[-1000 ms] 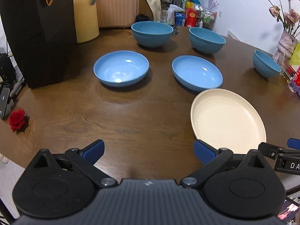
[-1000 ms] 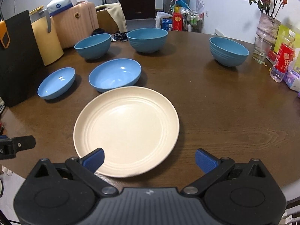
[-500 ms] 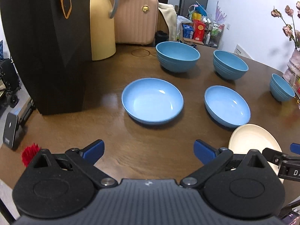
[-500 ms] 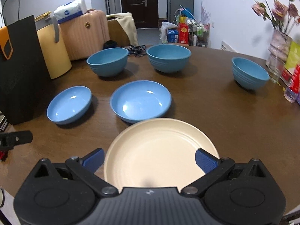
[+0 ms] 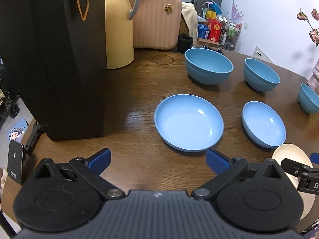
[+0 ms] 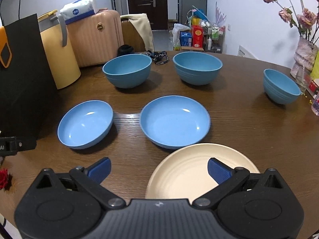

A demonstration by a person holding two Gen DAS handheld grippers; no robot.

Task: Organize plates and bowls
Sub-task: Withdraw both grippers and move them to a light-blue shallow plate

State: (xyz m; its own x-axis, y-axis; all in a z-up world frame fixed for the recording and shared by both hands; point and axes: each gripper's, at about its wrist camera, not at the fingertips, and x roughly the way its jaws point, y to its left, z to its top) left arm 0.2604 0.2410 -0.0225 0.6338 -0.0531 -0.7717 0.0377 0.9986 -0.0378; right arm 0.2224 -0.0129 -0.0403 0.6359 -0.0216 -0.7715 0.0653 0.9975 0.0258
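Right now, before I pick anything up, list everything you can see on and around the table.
Deep bowls: three, blue, far row.
Shallow bowls: two, blue, middle row.
Plate: one, cream, nearest, partly under the right gripper.
Table: one, dark wood.
Paper bag: one, black, left edge.
Jug: one, yellow, behind bag.
Suitcase: one, pink, beyond table.
Vase of flowers: one, pink, right edge.
Left gripper: blue fingers, open, empty.
Right gripper: blue fingers, open, empty.

Bare table (image 5: 139,159) lies ahead; the black bag (image 5: 53,59) walls the left, shallow blue bowls (image 5: 188,122) ahead.
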